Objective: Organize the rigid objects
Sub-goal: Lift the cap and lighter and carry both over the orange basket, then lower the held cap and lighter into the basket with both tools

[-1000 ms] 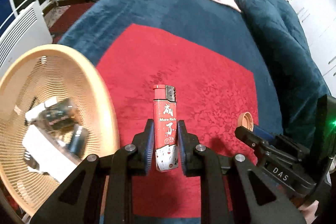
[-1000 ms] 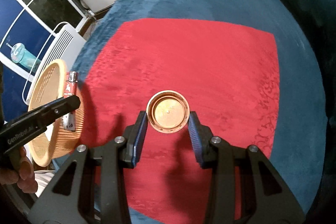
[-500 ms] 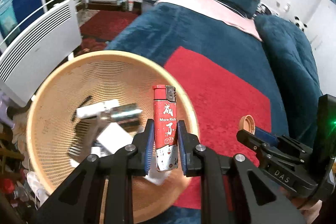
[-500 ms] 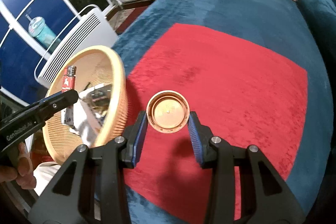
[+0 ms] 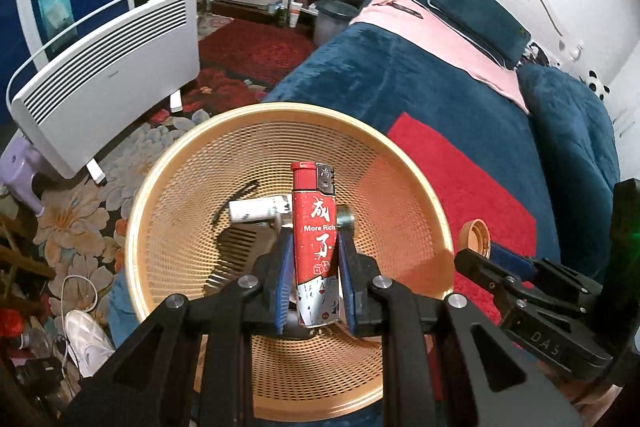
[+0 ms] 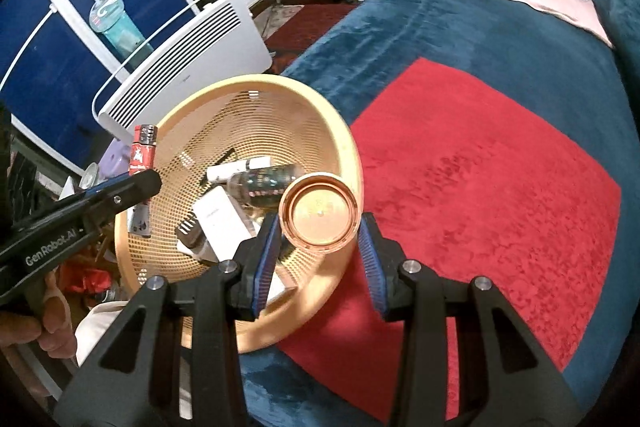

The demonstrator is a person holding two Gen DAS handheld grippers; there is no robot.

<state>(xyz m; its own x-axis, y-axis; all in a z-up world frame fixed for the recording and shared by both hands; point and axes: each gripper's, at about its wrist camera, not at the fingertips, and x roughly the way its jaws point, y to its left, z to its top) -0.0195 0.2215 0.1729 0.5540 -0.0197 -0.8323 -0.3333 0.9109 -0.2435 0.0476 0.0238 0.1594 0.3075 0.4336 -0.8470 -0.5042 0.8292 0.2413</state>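
Lighter pinched in left hand-held gripper over basket, right hand-held gripper pinching cap

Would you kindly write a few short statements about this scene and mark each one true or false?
1. The left gripper holds a red lighter with white lettering upright. True.
2. The right gripper holds a comb. False: it holds a round copper-coloured lid.
3. The tan perforated plastic basket is empty. False: a white tube and other items lie inside.
4. The basket sits at the edge of a red cloth. True.
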